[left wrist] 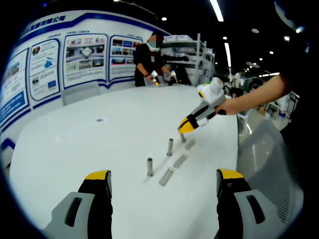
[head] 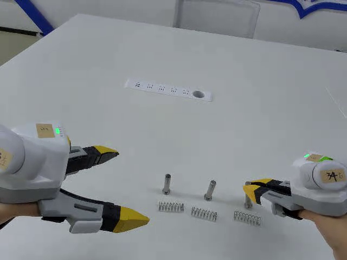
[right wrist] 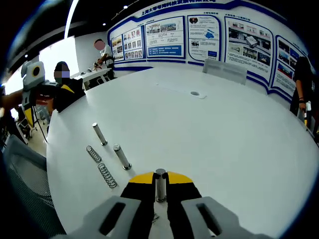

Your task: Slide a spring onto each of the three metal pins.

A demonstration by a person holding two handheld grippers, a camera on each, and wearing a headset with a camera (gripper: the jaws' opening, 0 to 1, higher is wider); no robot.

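Three metal pins stand upright in a row on the white table: the left pin (head: 167,184), the middle pin (head: 210,190) and the right pin (head: 248,202). A spring lies in front of each: left spring (head: 171,206), middle spring (head: 204,213), right spring (head: 247,218). My left gripper (head: 122,184) hovers wide open to the left of the row, holding nothing; its own view has the pins (left wrist: 149,167) ahead. My right gripper (head: 252,188) is at the right pin (right wrist: 160,184), its yellow tips shut around the pin's upper part.
A white power strip (head: 168,89) lies flat on the table beyond the pins. A chair back (head: 217,16) stands at the far edge. People (left wrist: 149,59) stand at the far side of the room. The table's near edge is close behind the springs.
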